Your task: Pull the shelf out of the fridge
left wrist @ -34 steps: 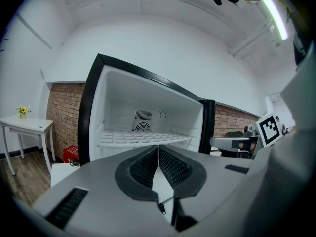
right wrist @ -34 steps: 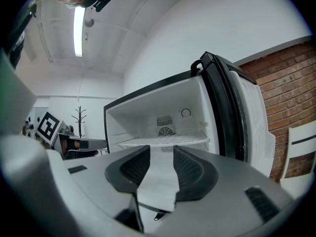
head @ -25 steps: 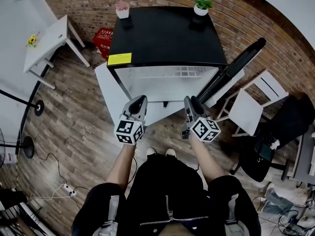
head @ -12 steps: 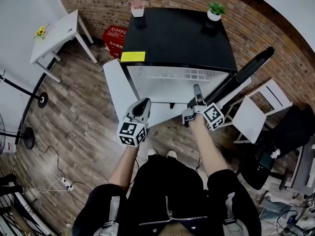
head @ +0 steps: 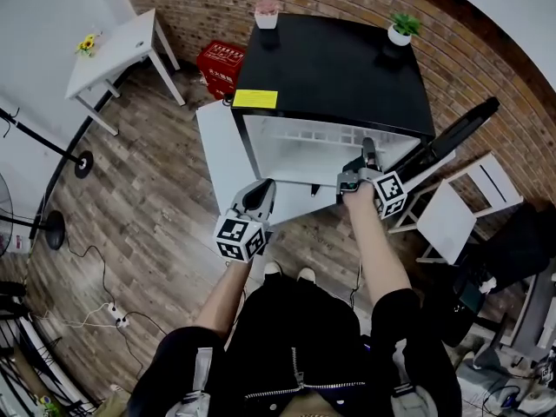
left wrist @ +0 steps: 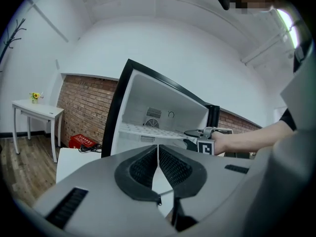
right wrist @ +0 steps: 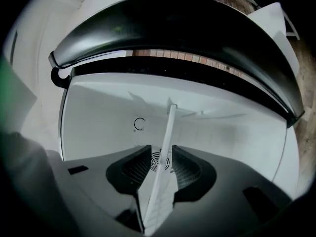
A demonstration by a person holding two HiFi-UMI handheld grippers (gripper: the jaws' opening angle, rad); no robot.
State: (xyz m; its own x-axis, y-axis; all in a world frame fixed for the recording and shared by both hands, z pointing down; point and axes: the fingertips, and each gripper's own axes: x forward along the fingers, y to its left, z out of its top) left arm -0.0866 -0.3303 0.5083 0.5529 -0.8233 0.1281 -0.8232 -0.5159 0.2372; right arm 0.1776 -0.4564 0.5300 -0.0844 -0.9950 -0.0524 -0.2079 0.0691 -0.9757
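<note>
Between the fingers (right wrist: 136,171) of the right gripper (right wrist: 163,157), just closing but not yet pressing, the thin shelf (right wrist: 170,127) edge-on, stretching straight ahead into the fridge (right wrist: 98,107); left gripper (left wrist: 158,152) pinched together, empty, farther away.

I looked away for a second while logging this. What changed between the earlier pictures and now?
The right tool moved forward into the open fridge, rolled onto its side, and now straddles the shelf edge. Its jaws have just been closing but are not yet pressing on it. The left tool stayed shut and empty in front of the fridge, and the shelf is still in place.
</note>
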